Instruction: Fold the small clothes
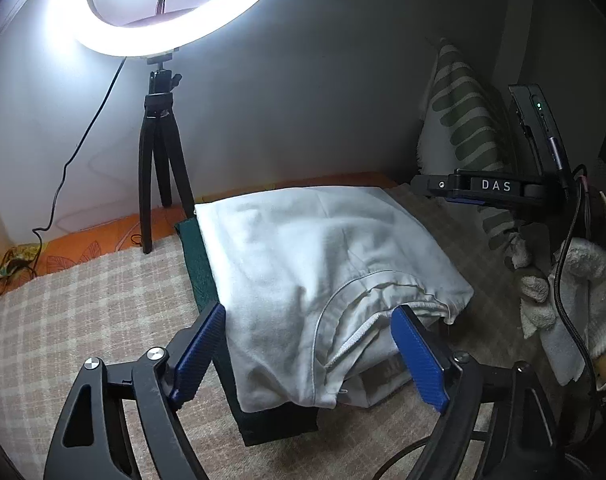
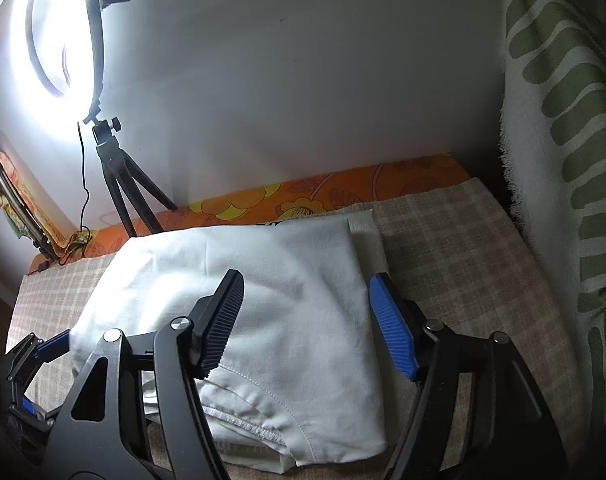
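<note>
The white garment (image 1: 303, 276) is left folded atop a green cloth (image 1: 201, 276) on the checked bed cover (image 1: 83, 300); both tools, left (image 1: 309, 356) at six o'clock, right (image 2: 307, 324), are spread wide, nothing gripped, apparently for release.

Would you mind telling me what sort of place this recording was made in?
Probably a home bedroom: a bed with an orange floral sheet and checked blanket, a leaf-patterned pillow against the wall, lit by a ring light.
</note>
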The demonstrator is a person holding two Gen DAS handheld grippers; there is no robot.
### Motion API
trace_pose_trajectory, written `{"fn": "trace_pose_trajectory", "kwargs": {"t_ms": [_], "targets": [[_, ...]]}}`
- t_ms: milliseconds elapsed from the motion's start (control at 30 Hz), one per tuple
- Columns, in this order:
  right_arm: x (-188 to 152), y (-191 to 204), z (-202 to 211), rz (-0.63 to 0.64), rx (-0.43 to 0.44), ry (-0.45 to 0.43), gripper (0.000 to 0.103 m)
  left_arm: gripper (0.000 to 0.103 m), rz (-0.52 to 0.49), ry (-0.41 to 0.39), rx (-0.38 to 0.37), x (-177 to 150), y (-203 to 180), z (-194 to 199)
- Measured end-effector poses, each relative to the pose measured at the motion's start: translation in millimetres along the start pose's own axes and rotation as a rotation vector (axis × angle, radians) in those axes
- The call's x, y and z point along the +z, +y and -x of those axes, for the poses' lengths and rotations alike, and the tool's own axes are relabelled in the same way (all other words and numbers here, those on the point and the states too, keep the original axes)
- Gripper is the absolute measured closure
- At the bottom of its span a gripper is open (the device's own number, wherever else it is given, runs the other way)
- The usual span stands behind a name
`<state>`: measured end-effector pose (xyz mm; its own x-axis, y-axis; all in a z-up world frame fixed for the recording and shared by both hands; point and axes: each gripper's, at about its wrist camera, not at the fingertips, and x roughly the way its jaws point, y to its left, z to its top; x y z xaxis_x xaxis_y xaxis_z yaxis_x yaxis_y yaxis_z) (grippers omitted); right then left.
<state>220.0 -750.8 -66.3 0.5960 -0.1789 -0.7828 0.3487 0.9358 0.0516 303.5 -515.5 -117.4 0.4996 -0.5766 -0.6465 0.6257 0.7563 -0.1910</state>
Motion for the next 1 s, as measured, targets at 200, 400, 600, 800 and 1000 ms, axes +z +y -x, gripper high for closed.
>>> {"fn": "trace_pose_trajectory", "kwargs": {"t_ms": [200, 400, 600, 800, 1000], "targets": [[-2.4, 12.2, 26.5, -0.004, -0.005, -0.032, 0.028, 0.009, -0.010, -0.019, 0.009, -1.7, -3.4, 26.5], [-7.7, 33.5, 56.5, 0.016, -0.014, -0.060, 0.026, 0.004, 0.003, -0.040, 0.024, -2.5, -2.5, 59.7], [-14.3, 58.9, 90.0, 0.043, -0.019, -0.096, 0.018, 0.001, 0.015, -0.071, 0.034, -8.9, 1.3, 98.5], [-29.0, 89.1, 121.9, 0.079, -0.028, -0.122, 0.012, 0.001, 0.006, -0.088, 0.034, -23.4, 4.7, 134.7], [-53.1, 117.3, 149.4, 0.094, -0.028, -0.150, 0.009, 0.001, -0.015, -0.096, 0.031, -43.7, 6.1, 167.0]]}}
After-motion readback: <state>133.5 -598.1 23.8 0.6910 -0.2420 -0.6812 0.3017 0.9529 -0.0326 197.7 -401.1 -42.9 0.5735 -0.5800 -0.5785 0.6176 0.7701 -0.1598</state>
